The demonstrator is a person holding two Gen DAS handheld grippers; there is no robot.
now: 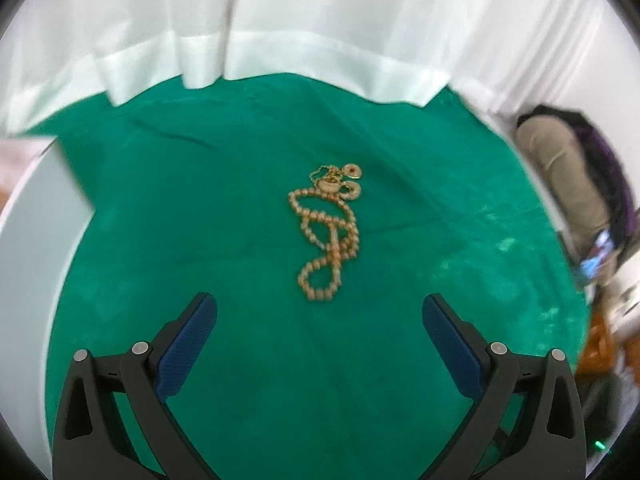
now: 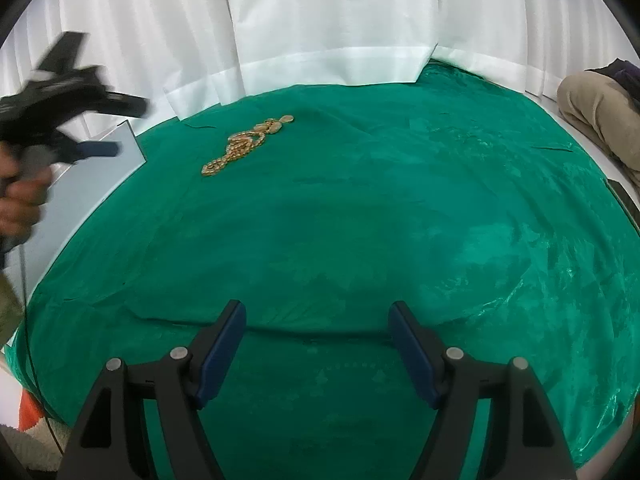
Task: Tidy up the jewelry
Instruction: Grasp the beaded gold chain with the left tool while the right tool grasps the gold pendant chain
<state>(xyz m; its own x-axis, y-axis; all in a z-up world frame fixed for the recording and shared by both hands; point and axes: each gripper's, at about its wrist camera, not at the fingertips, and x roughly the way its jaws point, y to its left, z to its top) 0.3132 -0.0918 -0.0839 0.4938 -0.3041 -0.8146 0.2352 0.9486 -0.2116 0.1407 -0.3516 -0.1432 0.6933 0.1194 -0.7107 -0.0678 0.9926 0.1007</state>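
Note:
A tangled gold bead necklace (image 1: 326,236) with round gold pieces (image 1: 352,180) at its far end lies on the green cloth (image 1: 200,200). My left gripper (image 1: 320,312) is open and empty, hovering just short of the necklace's near loop. In the right wrist view the necklace (image 2: 240,146) lies far off at the upper left. My right gripper (image 2: 316,320) is open and empty over bare cloth (image 2: 400,200). The left gripper (image 2: 116,128) shows there at the left edge, blurred, held by a hand.
White curtains (image 1: 280,20) hang along the table's far edge. A pale grey board (image 2: 100,168) lies at the left of the cloth. A seated person (image 1: 568,168) is at the right, beyond the table edge.

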